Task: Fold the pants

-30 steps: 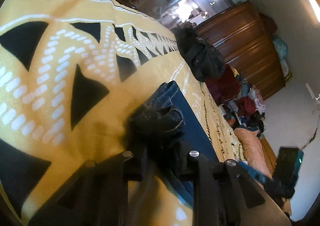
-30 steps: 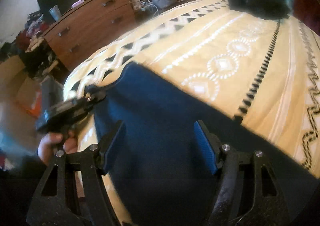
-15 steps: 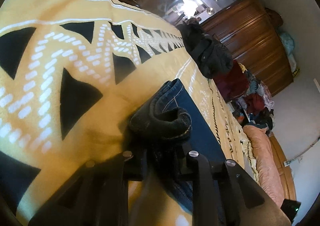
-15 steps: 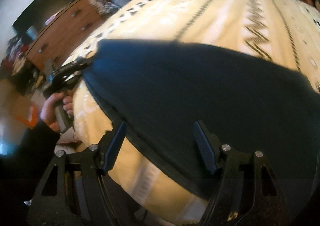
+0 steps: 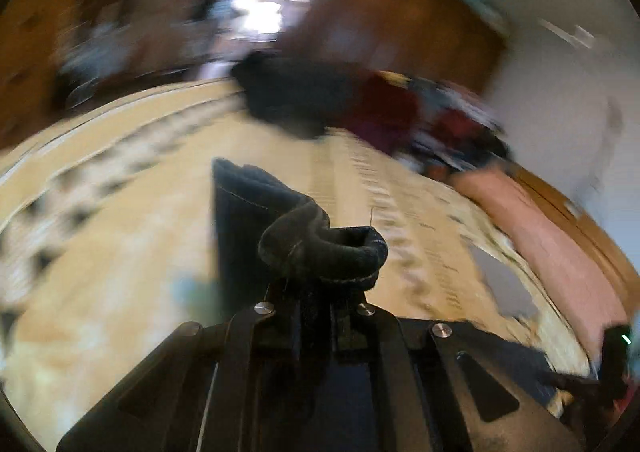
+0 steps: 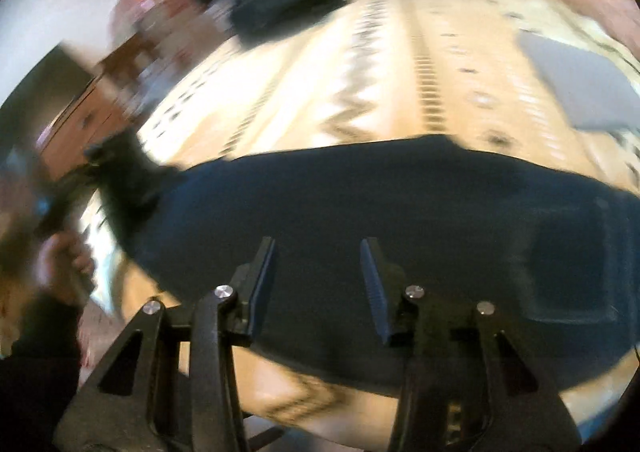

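Dark blue jeans [image 6: 400,220] lie spread across a yellow patterned blanket [image 6: 360,64] on a bed. My left gripper [image 5: 316,292] is shut on a bunched end of the jeans [image 5: 320,248] and holds it lifted off the blanket; it also shows at the left of the right wrist view [image 6: 120,176], held by a hand. My right gripper [image 6: 318,284] is open and empty, hovering over the middle of the jeans. A back pocket [image 6: 572,260] shows at the right. Both views are motion-blurred.
A dark garment pile [image 5: 292,96] lies at the far side of the bed, with red clothes [image 5: 384,112] beyond it. A pink pillow [image 5: 540,220] and a grey folded item [image 6: 580,88] lie on the bed. Wooden dressers [image 5: 400,16] stand around.
My left gripper has lifted the jeans end off the blanket and swung its view round. My right gripper has moved along the jeans towards the pocket end, jaws still open.
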`<action>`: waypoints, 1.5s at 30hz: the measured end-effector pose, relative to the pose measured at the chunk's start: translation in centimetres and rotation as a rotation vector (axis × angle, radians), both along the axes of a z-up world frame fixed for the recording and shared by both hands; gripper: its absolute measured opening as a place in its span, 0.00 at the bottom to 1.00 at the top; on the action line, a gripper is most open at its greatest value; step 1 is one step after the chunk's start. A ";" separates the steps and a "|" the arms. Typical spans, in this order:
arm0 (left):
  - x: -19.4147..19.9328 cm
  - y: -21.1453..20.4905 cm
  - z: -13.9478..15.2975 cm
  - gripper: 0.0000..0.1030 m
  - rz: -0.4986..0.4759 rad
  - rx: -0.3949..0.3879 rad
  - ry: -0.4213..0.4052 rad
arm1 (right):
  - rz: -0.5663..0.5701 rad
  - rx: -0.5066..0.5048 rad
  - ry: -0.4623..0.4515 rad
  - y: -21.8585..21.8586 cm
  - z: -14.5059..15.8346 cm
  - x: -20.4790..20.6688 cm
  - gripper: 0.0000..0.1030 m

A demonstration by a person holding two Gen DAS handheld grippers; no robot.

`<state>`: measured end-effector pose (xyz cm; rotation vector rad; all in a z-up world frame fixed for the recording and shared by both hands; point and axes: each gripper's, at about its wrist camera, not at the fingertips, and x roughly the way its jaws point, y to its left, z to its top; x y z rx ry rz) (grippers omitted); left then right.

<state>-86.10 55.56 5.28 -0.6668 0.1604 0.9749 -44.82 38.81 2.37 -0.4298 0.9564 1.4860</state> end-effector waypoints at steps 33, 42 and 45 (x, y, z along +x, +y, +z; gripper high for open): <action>21.9 -7.1 -5.9 0.63 -0.515 -0.221 0.272 | 0.179 -0.139 0.067 1.8 -8.8 5.2 0.16; 9.9 0.0 -6.4 0.62 -0.243 -0.332 0.147 | 0.169 -0.062 0.008 0.2 -8.9 5.6 0.22; 10.1 2.0 -6.6 0.62 -0.303 -0.331 0.146 | 0.166 -0.089 0.046 0.2 -11.0 5.8 0.29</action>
